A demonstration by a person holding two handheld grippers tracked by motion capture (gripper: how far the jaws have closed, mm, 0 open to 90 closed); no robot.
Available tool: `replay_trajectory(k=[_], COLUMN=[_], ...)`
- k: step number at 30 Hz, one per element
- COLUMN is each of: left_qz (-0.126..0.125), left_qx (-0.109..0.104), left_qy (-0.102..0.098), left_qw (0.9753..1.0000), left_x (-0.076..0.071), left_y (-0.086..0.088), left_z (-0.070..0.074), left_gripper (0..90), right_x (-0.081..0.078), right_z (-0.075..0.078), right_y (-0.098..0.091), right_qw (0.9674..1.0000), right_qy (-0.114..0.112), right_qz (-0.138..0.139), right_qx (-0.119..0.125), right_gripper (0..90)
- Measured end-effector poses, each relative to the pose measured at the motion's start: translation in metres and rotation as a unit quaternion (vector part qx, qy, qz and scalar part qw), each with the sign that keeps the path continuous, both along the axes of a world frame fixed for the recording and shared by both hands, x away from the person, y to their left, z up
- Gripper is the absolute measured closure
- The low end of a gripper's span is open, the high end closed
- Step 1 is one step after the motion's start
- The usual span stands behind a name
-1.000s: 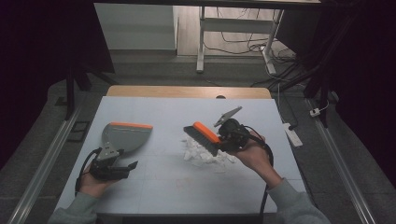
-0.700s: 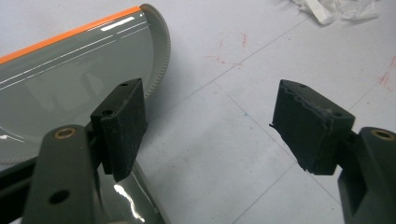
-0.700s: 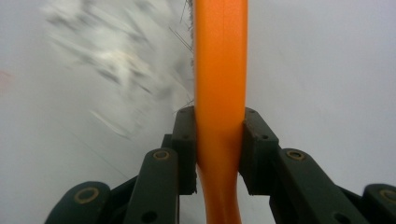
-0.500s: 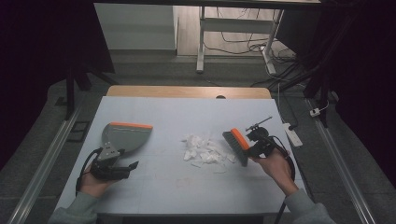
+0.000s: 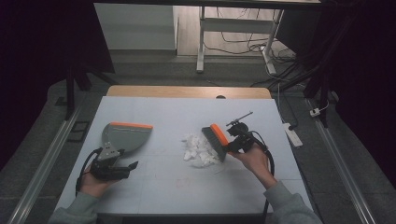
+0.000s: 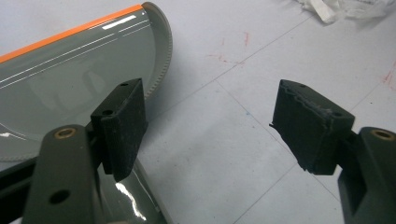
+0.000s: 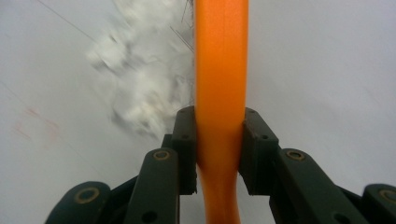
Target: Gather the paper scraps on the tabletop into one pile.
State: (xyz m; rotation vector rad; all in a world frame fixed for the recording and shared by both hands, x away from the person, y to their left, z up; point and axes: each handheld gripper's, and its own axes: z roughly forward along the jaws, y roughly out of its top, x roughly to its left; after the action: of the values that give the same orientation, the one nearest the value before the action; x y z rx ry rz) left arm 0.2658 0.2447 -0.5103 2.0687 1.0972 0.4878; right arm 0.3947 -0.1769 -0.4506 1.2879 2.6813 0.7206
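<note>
A small hand brush (image 5: 215, 140) with an orange back and dark bristles sits just right of the table's (image 5: 187, 105) middle, its bristle edge touching the right side of a heap of white paper scraps (image 5: 198, 150). The right gripper (image 5: 235, 140) is clamped on the brush's orange handle: in the right gripper view the two black pads press against either side of the smooth orange bar (image 7: 220, 70), which narrows and curves below them. The scraps (image 7: 140, 79) look crumpled and torn, lying loose in one low pile at the centre of the pale tabletop.

On the left side lies a grey dustpan (image 5: 123, 136) with an orange strip along its far lip, its mouth facing away from the person. Its surface is glossy, with a finely ridged curved edge visible in the left gripper view (image 6: 70, 70). The left gripper (image 5: 114, 169) rests at the near end of the dustpan, by its handle, with its jaws standing wide apart and nothing pressed between the pads.
</note>
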Motion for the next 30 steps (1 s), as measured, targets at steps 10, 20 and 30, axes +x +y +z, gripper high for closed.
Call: replay_trajectory(k=[10, 20, 30], left_qz=[0.000, -0.001, 0.001], left_qx=[-0.001, 0.002, 0.002], left_qy=[0.001, 0.002, 0.003], left_qw=[1.0000, 1.0000, 1.0000], left_x=[0.000, 0.001, 0.000], left_y=[0.001, 0.000, -0.001], left_z=[0.000, -0.001, -0.001], left_gripper=[27.0, 27.0, 27.0], right_x=[-0.009, -0.042, -0.068], right_z=[0.030, 0.029, 0.008], right_y=[-0.019, -0.034, 0.047], right_qw=[0.9973, 0.9932, 0.9555], right_qy=[-0.051, -0.041, -0.012], right_qz=[0.000, 0.109, 0.292], right_qx=[0.052, 0.007, -0.039], right_gripper=[70.8, 70.8, 70.8])
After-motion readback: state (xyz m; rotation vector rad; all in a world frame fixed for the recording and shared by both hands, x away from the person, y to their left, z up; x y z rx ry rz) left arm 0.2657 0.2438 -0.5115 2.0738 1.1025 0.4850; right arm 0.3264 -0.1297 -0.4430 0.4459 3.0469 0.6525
